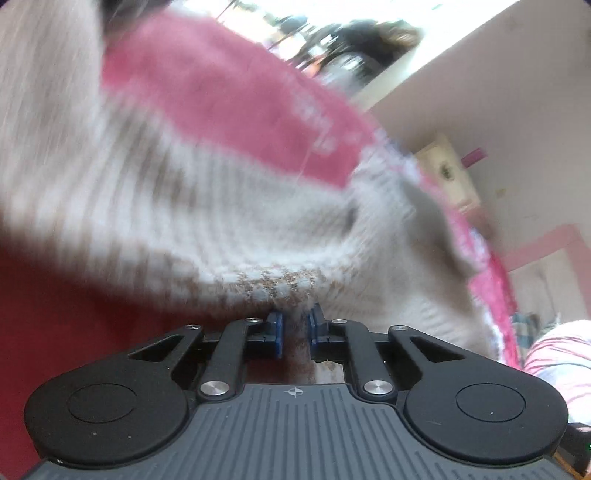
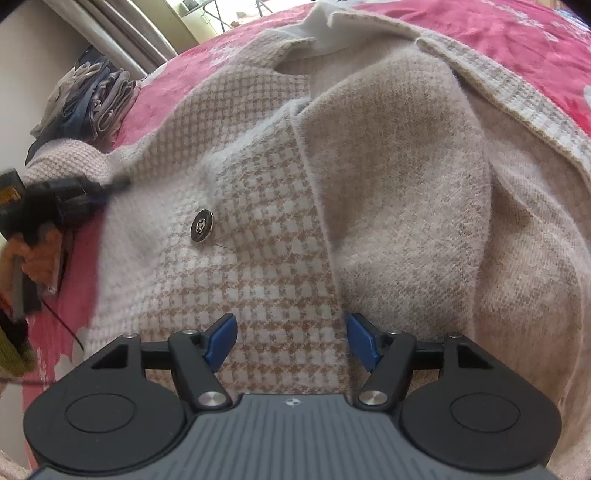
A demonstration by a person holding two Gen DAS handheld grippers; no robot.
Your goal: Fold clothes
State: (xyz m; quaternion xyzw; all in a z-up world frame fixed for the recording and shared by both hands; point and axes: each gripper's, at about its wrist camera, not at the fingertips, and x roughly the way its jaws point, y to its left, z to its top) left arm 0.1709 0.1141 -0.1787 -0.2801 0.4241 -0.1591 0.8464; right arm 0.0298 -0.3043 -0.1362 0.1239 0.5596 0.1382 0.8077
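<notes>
A beige-and-white houndstooth knit cardigan (image 2: 280,229) with a dark metal button (image 2: 201,230) lies spread on a pink floral bedspread (image 2: 498,33). My right gripper (image 2: 291,341) hovers open just over its front panel, blue pads (image 2: 221,341) wide apart with nothing between them. In the left wrist view my left gripper (image 1: 295,332) is shut on a fold of the same cardigan (image 1: 273,284), which is lifted and blurred in front of the camera. The left gripper (image 2: 55,206) also shows at the cardigan's left edge in the right wrist view, held by a hand.
Folded clothes (image 2: 92,103) are stacked at the bed's far left corner. A pink knit piece (image 2: 62,158) lies beside the cardigan. A red surface (image 1: 74,332) fills the lower left of the left wrist view; a wall and doorway (image 1: 546,273) stand to the right.
</notes>
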